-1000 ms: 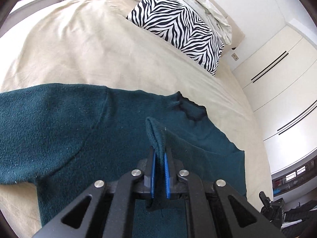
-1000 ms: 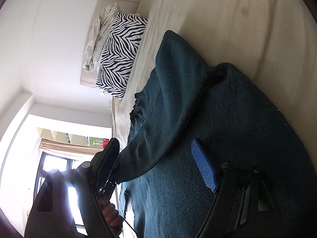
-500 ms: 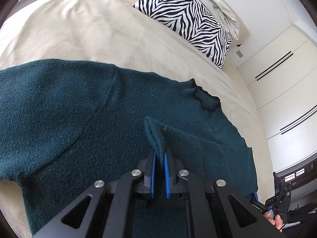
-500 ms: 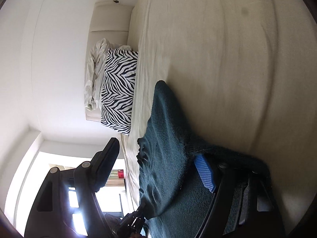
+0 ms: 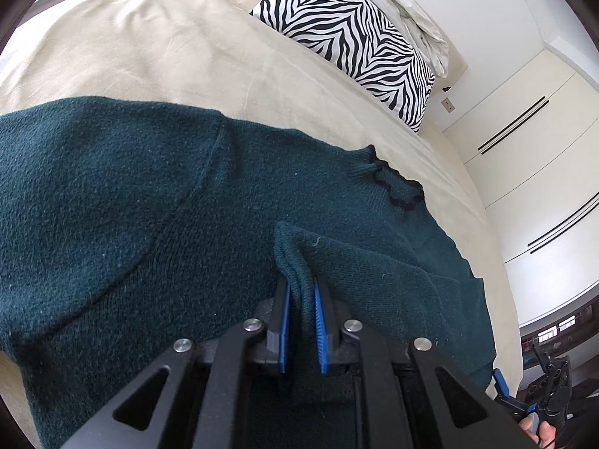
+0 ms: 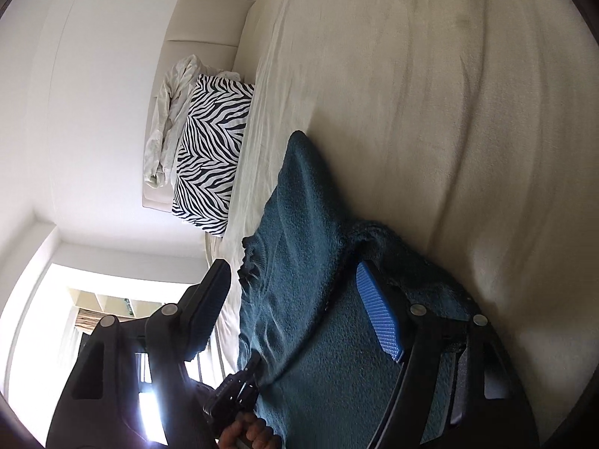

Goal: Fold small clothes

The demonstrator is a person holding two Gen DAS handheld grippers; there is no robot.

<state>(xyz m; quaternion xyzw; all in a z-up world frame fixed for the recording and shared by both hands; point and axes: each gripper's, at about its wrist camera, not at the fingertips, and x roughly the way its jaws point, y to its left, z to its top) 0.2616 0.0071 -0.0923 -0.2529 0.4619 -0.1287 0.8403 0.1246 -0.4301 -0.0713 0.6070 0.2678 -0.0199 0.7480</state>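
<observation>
A dark teal knit sweater (image 5: pixel 157 202) lies spread on the beige bed (image 5: pixel 157 48), its neck opening toward the pillows. My left gripper (image 5: pixel 301 295) is shut on a folded sleeve end of the sweater and holds it over the sweater's body. In the right wrist view the sweater (image 6: pixel 299 280) lies along the bed (image 6: pixel 449 93). My right gripper (image 6: pixel 292 292) is open and empty, its jaws wide apart just above the sweater's right edge. The left gripper's body (image 6: pixel 232 393) shows low in the right wrist view, and the right gripper (image 5: pixel 539 385) shows at the lower right edge of the left wrist view.
A zebra-print pillow (image 5: pixel 352 33) and a rumpled white pillow (image 5: pixel 408 11) lie at the head of the bed. White wardrobe doors (image 5: pixel 524 157) stand to the right. A bright window (image 6: pixel 112 299) is beyond the bed's far side.
My left gripper has carried the sleeve end inward over the sweater's body and lower toward it. My right gripper has swung away from the sweater and then partly back, staying open.
</observation>
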